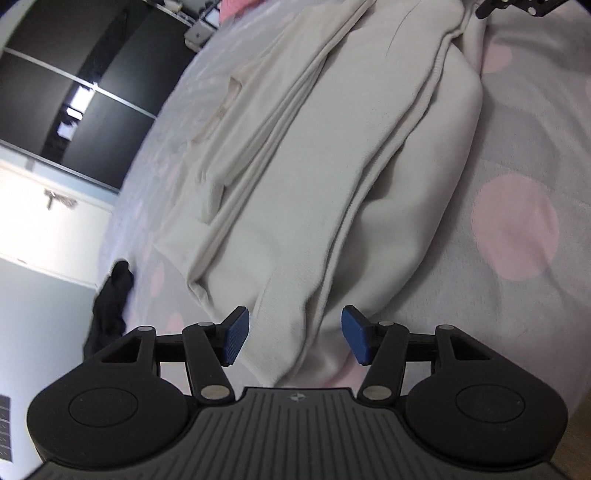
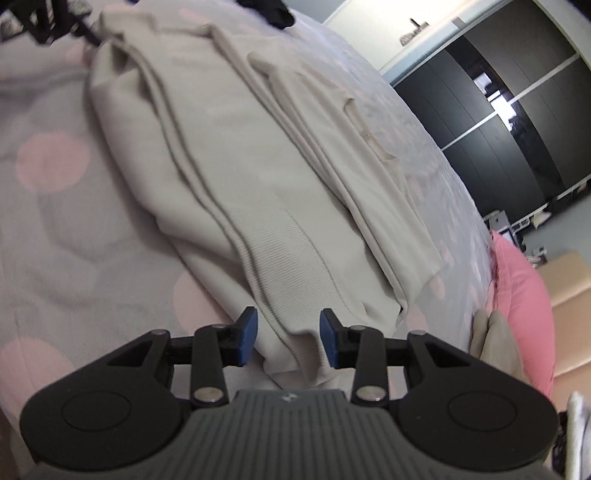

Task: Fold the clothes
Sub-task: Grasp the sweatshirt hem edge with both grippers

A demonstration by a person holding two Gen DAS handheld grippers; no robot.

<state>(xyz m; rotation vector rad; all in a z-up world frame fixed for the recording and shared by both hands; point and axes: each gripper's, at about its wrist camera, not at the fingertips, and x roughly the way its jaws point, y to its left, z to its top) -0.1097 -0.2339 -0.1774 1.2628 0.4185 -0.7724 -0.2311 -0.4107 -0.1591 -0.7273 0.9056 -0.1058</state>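
A cream sweater (image 1: 314,192) lies folded lengthwise on a grey bedspread with pink dots (image 1: 517,229). My left gripper (image 1: 295,338) stands open over one end of it, its blue pads apart on either side of the cloth and not pressing it. At the other end, my right gripper (image 2: 288,336) is open too, with the sweater's ribbed hem (image 2: 295,325) lying between its pads. Each view shows the sweater (image 2: 258,155) running away towards the opposite gripper's black frame at the far edge.
A black garment (image 1: 110,310) lies near the bed's edge, also seen as the black garment (image 2: 269,11). A pink pillow (image 2: 517,295) and a beige cloth (image 2: 491,339) sit beside the right gripper. A dark wardrobe (image 2: 517,110) stands beyond the bed.
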